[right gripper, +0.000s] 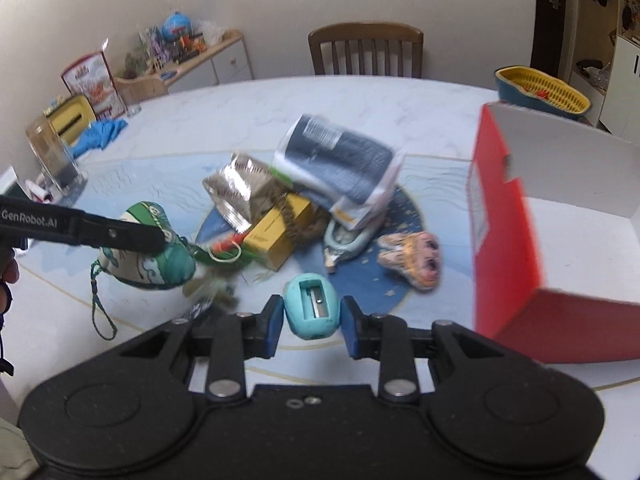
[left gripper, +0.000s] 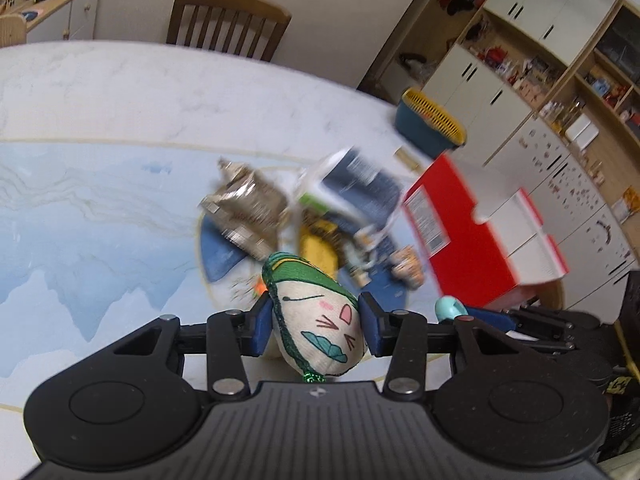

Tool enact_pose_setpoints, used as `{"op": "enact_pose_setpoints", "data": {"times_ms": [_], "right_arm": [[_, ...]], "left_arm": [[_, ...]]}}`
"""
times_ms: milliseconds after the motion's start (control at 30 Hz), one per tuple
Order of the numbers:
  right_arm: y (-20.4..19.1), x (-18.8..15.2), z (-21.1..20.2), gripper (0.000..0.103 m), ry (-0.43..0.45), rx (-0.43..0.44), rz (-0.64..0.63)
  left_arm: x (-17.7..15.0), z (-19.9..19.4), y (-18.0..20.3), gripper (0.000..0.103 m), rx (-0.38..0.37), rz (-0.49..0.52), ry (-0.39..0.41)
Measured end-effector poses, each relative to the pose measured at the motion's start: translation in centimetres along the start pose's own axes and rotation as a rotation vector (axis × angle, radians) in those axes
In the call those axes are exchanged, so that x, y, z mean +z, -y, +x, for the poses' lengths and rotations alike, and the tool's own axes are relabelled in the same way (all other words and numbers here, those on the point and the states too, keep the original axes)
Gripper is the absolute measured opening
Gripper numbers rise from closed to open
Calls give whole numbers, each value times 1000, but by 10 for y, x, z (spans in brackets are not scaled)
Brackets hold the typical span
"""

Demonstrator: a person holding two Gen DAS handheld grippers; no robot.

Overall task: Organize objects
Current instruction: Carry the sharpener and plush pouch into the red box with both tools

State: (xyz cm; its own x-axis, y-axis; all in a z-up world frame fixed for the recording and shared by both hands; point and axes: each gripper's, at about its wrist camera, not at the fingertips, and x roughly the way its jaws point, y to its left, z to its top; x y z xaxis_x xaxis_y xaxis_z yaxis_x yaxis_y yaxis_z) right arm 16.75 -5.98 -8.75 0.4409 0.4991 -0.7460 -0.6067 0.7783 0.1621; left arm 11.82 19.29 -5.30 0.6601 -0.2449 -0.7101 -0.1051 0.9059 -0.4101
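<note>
My left gripper (left gripper: 316, 326) is shut on a cream and green stuffed pouch with a cat face (left gripper: 316, 316) and holds it above the table; the pouch also shows in the right wrist view (right gripper: 148, 256) under the left gripper's finger. My right gripper (right gripper: 312, 318) is shut on a teal egg-shaped pencil sharpener (right gripper: 314, 306), whose top shows in the left wrist view (left gripper: 450, 307). A red and white open box (right gripper: 520, 216) stands to the right (left gripper: 472, 240). A pile with a silver foil bag (right gripper: 240, 192), a dark packet (right gripper: 340, 160) and a yellow box (right gripper: 276, 232) lies in the middle.
A pink plush slipper toy (right gripper: 416, 258) and a pale blue shoe-like item (right gripper: 346, 240) lie near the pile. A yellow and blue basket (right gripper: 540, 92) sits at the far right. A glass jar (right gripper: 54, 156) and blue cloth (right gripper: 100, 134) are at left. A wooden chair (right gripper: 366, 50) stands behind the table.
</note>
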Motion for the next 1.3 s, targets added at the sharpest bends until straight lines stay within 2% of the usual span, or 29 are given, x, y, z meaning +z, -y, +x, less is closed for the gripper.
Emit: {"op": "enact_pose_setpoints", "data": {"times_ms": [167,367,633,867,1000,1133,1300], "right_arm": [[25,10,-34,29,52,32,4],[66,23,-63,29,86,26,13],[129,30,-86,29,118,-47,20],[179,27,-87,29,102,-118,49],[202,25,-87,29,103,-145,61],[224,24,-91,29,111,-159,74],[247,26,-85,29,101,-173,95]], "left_arm": [[21,-12,39,44,-29,8,45],[46,-5,98,44,-68,61,82],[71,45,173,44,-119,127,70],[83,102,233,44,-132,194,25],[87,123,261,44,-142,217,5],[96,132,290,44,-177,259,19],[100,163,310,44,-155,280,-13]]}}
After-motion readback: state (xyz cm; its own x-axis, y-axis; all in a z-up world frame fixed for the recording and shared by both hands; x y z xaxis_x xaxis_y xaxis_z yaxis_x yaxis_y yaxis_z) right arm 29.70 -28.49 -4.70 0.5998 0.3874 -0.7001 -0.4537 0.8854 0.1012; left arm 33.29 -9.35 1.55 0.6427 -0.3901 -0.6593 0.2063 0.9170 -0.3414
